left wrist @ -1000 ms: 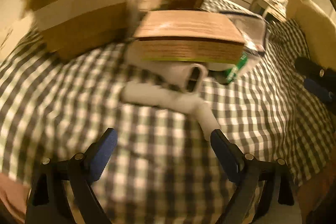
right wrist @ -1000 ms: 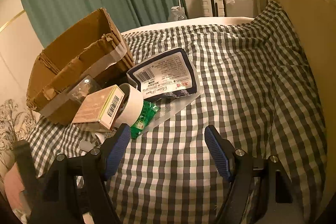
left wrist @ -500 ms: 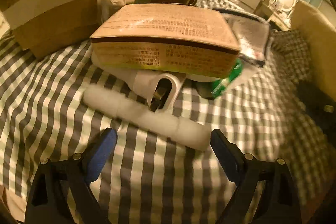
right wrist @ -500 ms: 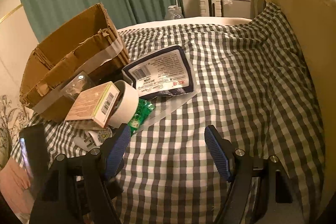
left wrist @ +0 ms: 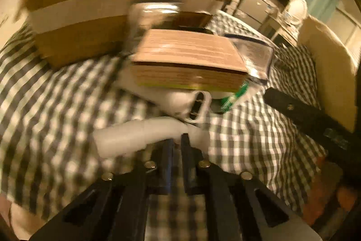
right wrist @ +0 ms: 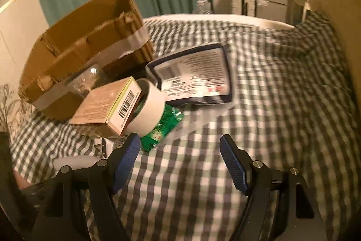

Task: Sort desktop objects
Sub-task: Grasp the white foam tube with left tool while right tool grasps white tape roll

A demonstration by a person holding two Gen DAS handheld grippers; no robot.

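Surface: checked cloth [right wrist: 259, 105], pile beside carton [right wrist: 74, 55]. White tube [left wrist: 140, 137]: crosswise at your left gripper [left wrist: 177, 143], its jaws pinched on the tube's middle. Right gripper [right wrist: 180, 157]: agape, empty, tape roll [right wrist: 149, 107] just ahead-left; your left is nearer.

The light is warm, yellow and rather dim in both views. Motion blur smears the checked cloth [left wrist: 56, 92] and the box [left wrist: 187, 60] in the left view. The right view is sharper, with glare on the pouch [right wrist: 194, 76]. Fisheye bends the edges and darkens the corners.
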